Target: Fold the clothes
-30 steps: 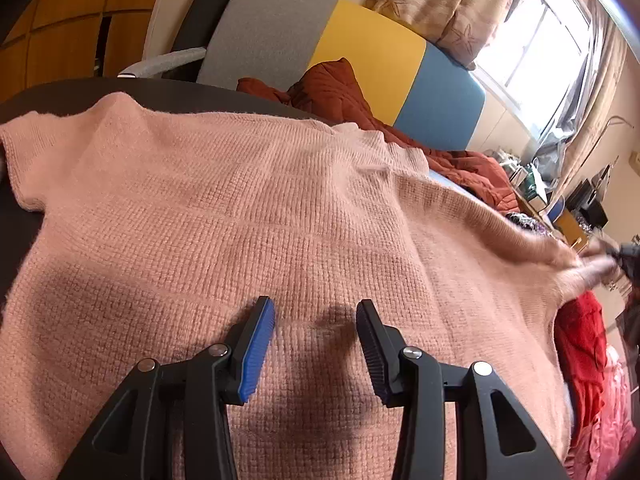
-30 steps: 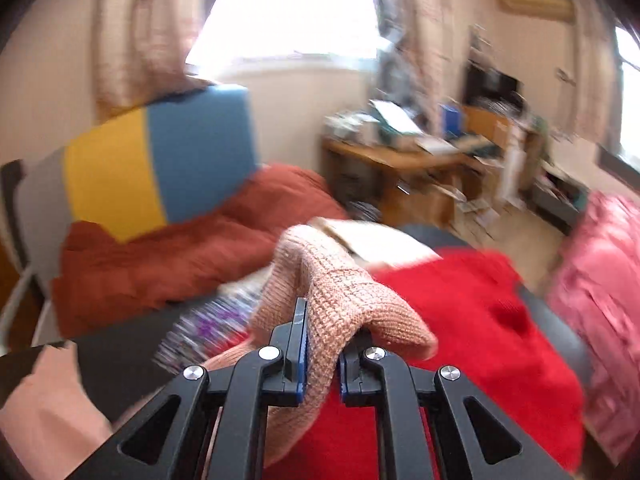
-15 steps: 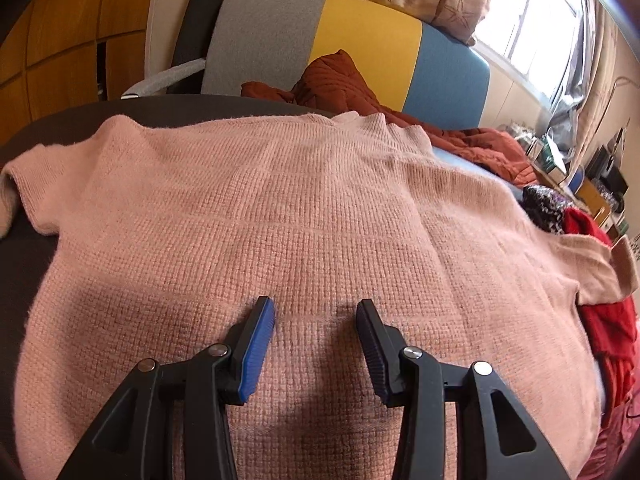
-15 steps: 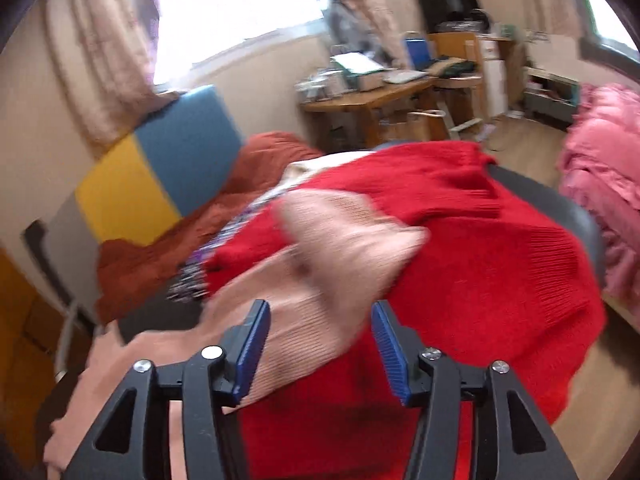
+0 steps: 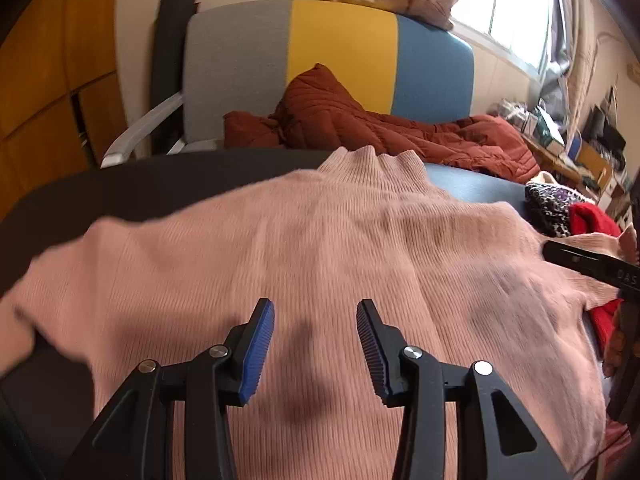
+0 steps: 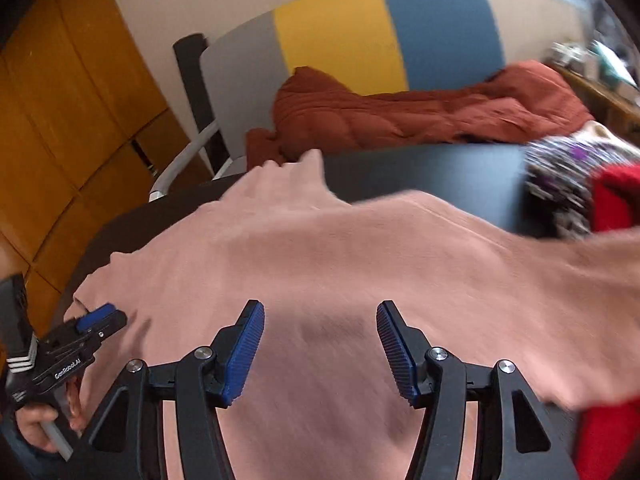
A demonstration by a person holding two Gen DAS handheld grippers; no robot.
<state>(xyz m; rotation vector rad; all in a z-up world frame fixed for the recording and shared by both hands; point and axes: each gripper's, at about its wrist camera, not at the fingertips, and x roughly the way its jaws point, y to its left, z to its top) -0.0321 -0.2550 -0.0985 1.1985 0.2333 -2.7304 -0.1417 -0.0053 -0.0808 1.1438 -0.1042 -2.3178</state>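
Observation:
A pink knit sweater (image 5: 320, 248) lies spread flat on the dark table (image 5: 160, 192), collar at the far side and sleeves out to both sides. My left gripper (image 5: 315, 312) hovers open over the lower body of the sweater, with nothing between its fingers. In the right wrist view the sweater (image 6: 340, 256) fills the middle, and my right gripper (image 6: 320, 312) stands open above it, holding nothing. The left gripper (image 6: 100, 320) shows at that view's left edge near the left sleeve. The right gripper's black finger (image 5: 580, 258) reaches in over the right sleeve.
A red sweater (image 5: 588, 218) and a black-and-white patterned garment (image 5: 548, 204) lie on the table's right end. A rust quilted jacket (image 5: 360, 124) rests on a grey, yellow and blue chair (image 5: 340, 48) behind the table. Wooden cabinet doors (image 6: 60, 100) stand at the left.
My right gripper let go of the pink sleeve, opened, and swung left and down over the sweater's body. The left gripper rose and drew back, so the collar and more table show.

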